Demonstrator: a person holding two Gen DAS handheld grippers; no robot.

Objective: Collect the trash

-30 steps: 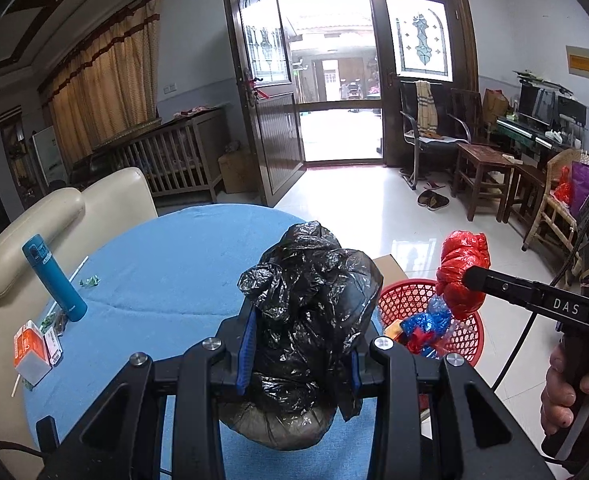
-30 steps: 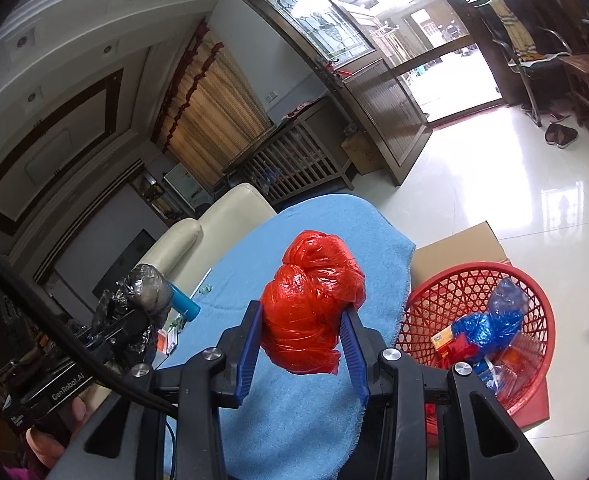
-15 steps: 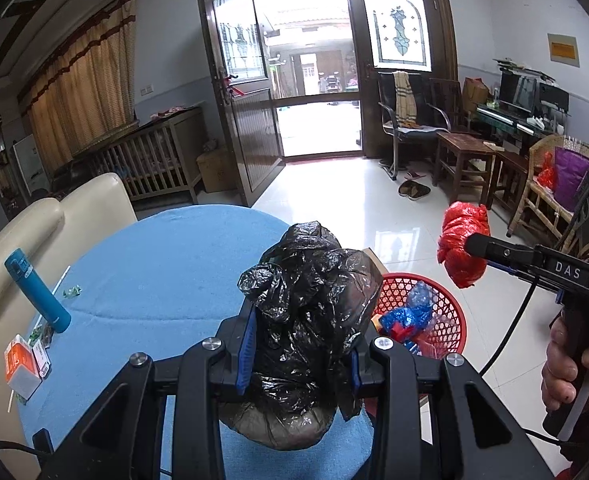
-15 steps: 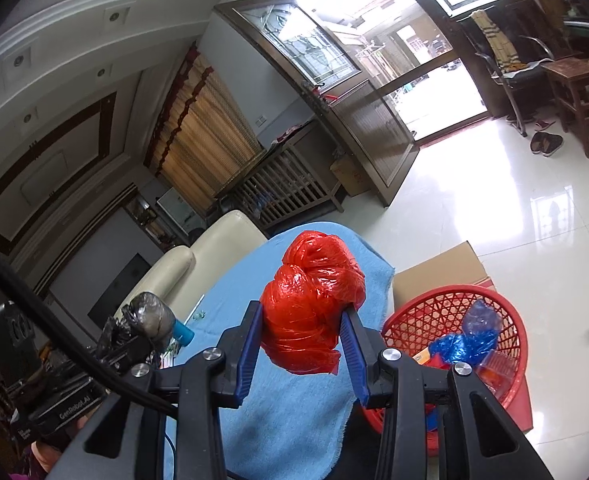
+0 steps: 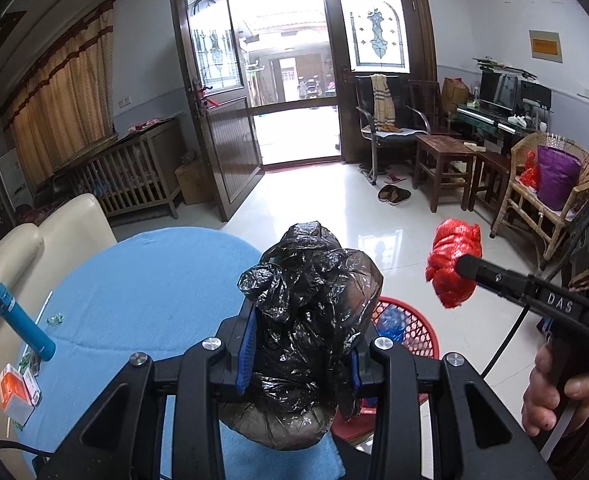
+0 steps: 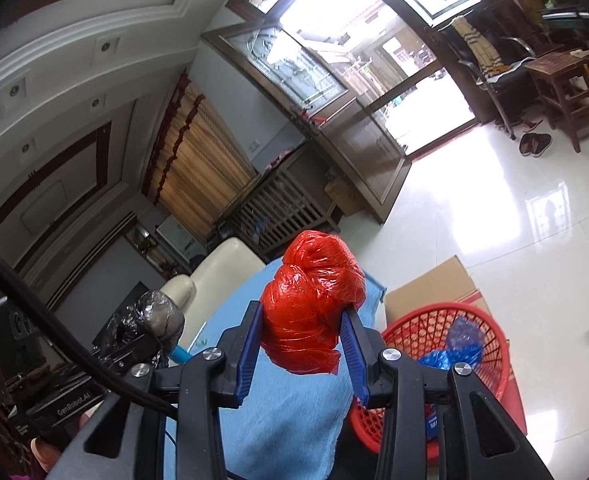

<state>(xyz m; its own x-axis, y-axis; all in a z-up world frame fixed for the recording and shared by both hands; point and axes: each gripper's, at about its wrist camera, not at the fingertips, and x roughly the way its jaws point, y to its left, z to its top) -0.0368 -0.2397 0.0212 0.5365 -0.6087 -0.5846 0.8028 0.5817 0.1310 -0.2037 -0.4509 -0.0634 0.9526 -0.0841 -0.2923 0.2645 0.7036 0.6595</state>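
- The left gripper (image 5: 300, 364) is clamped on a crumpled black plastic bag (image 5: 310, 300); its blue pads press into both sides of the bundle, which is held in the air above the near edge of the table (image 5: 146, 280).
- The right gripper (image 6: 302, 348) is clamped in the same way on a crumpled red plastic bag (image 6: 312, 304), which hangs above the table edge, close to the basket but not yet over its opening, I think.
- The red mesh basket (image 6: 490, 360) stands on the floor just beside the table, on a flat piece of cardboard (image 6: 430, 292). It already holds a blue bag (image 6: 454, 348) and some small packages, so a part of the collecting looks finished.
- What is left, in my judgement: both bags must go over the basket and be dropped in. On the table small scraps (image 5: 56, 319) lie near a small orange and white box (image 5: 14, 396); whether these are trash I cannot tell. A blue cylinder bottle (image 5: 22, 322) also stands there.
- Materials: both bags are thin, glossy film with many wrinkles, pressed into soft, irregular lumps; they will deform easily. The table cover is a blue, towel-like cloth, round in outline. The basket is stiff plastic lattice with a round rim.
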